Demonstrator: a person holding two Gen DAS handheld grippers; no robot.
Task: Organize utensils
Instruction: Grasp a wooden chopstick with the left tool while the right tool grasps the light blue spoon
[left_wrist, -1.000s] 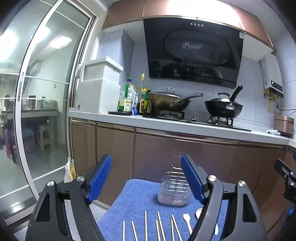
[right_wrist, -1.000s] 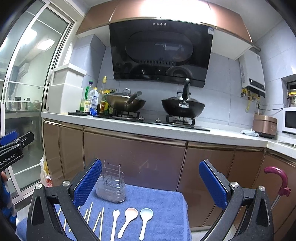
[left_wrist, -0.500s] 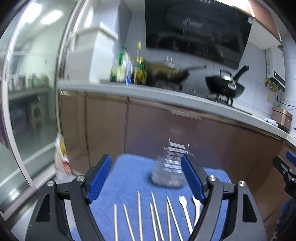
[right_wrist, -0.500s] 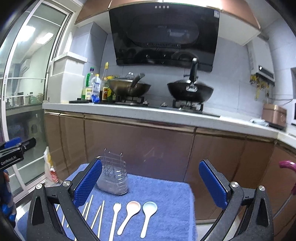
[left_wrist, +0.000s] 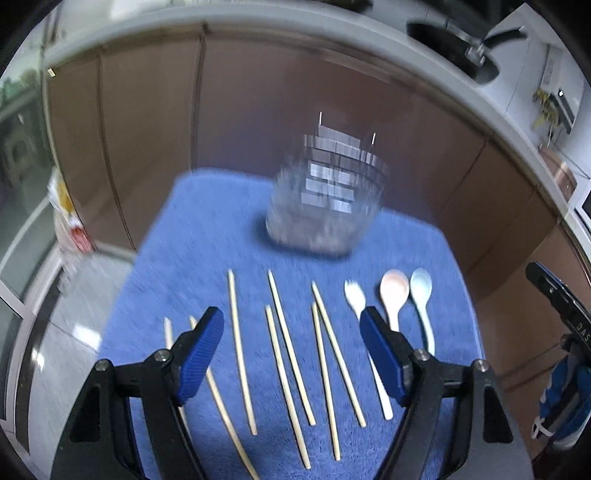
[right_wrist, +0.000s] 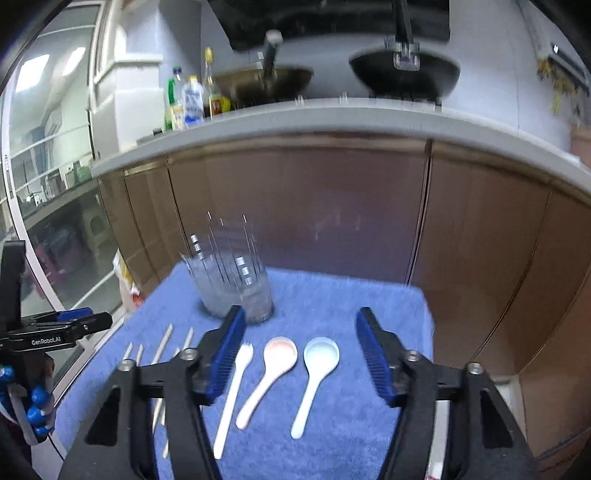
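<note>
while both tools hung above the blue towel (left_wrist: 192, 236) with nothing held, the step in hand looked like a first pick, probably a chopstick for the left and a spoon or the fork for the right. to do it well, each tool would need to come down with its fingers straddling one utensil only, across the shaft rather than along it, since the pieces lay close together and a wide closing could drag a neighbour. the towel was soft, so pressing the tips slightly into the pile should help get under a thin stick.

the left gripper (left_wrist: 291, 354) was spread wide, released. the chopsticks (left_wrist: 291, 354) lay in a loose fan on the towel, most of them in the gap between its fingers, with two more at the left finger, partly hidden behind it. the white fork (left_wrist: 367, 354) ran just behind the right finger.

the right gripper (right_wrist: 301, 356) was likewise released. the pink spoon (right_wrist: 267, 376) and the pale blue spoon (right_wrist: 314, 376) lay side by side between its fingers, apart from each other, bowls pointing away; the white fork sat just beside the left finger.

the wire utensil holder (right_wrist: 231, 284) stood upright at the far side of the towel, beyond all the pieces and seemingly without utensils, though blur made that uncertain.
</note>
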